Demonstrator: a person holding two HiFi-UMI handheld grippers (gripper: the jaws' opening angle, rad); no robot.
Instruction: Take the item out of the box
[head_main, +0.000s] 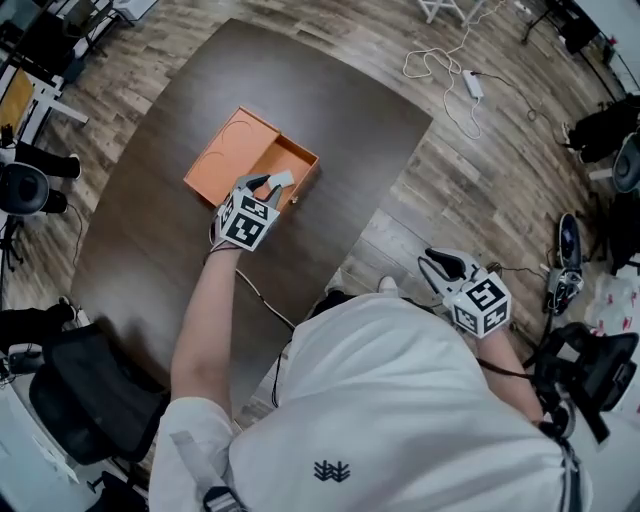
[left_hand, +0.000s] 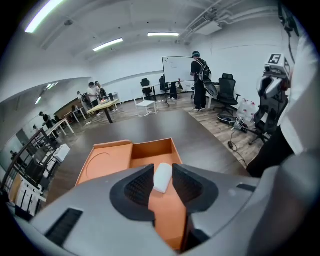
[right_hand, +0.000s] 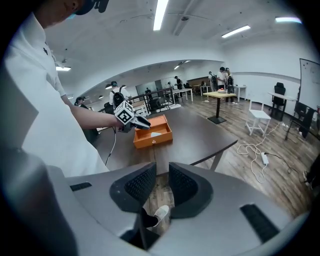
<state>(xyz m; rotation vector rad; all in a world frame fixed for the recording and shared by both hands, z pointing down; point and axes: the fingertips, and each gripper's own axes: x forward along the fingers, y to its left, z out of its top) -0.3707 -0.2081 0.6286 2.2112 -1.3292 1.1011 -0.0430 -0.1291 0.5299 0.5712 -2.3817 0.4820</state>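
The white item (left_hand: 162, 177) lies on the floor of the orange box (left_hand: 152, 150), straight ahead of my left tongs (left_hand: 163, 172) and framed in the gap between their two dark pads. From the right gripper view the item rests low in the box, just under the tips of the left tongs and not lifted. The left tongs are spread, with a pad on each side of the item. I cannot see either pad pressing on it. Just left of those tongs and touching the box lies the flat orange lid (left_hand: 102, 162), with a round mark pressed into it. Box and lid sit on the dark table (left_hand: 210, 140), which runs on ahead of the left tongs. My right tongs (right_hand: 161, 172) are well apart from the box, off the table's edge and close to my body. Their pads stand a narrow gap apart with nothing between them; through the gap I see only wooden floor and my shoe (right_hand: 159, 214). Far ahead of the left tongs a person (left_hand: 198, 80) stands at a whiteboard (left_hand: 177, 70).
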